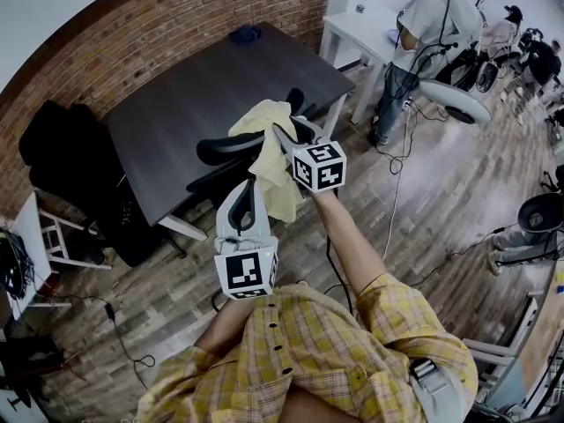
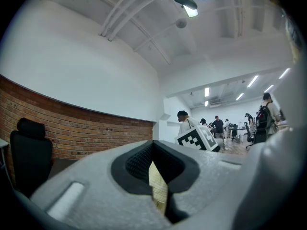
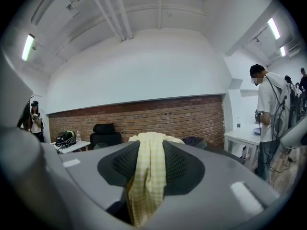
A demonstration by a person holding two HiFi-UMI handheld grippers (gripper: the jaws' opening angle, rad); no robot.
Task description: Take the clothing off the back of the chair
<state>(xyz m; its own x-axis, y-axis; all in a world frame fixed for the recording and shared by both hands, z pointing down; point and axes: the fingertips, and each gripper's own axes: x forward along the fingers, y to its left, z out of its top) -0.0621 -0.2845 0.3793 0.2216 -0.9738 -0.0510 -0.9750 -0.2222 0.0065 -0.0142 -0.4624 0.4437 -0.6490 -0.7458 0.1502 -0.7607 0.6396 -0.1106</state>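
Btw both jaws: yellow shirt (image 1: pixel 263 123)

Just behind chair (image 1: pixel 222 149), a dark table (image 1: pixel 189 95)

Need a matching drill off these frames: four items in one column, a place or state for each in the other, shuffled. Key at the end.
Things:
1. yellow garment
2. dark table
3. blue object
4. white table

Places or states:
A. beside the standing person, upper right of the head view
B. lying at the dark table's far end, near the brick wall
C. draped on the black chair back, pinched by the left gripper and the right gripper
D. just beyond the chair, along the brick wall

Pairs: 1-C, 2-D, 3-B, 4-A
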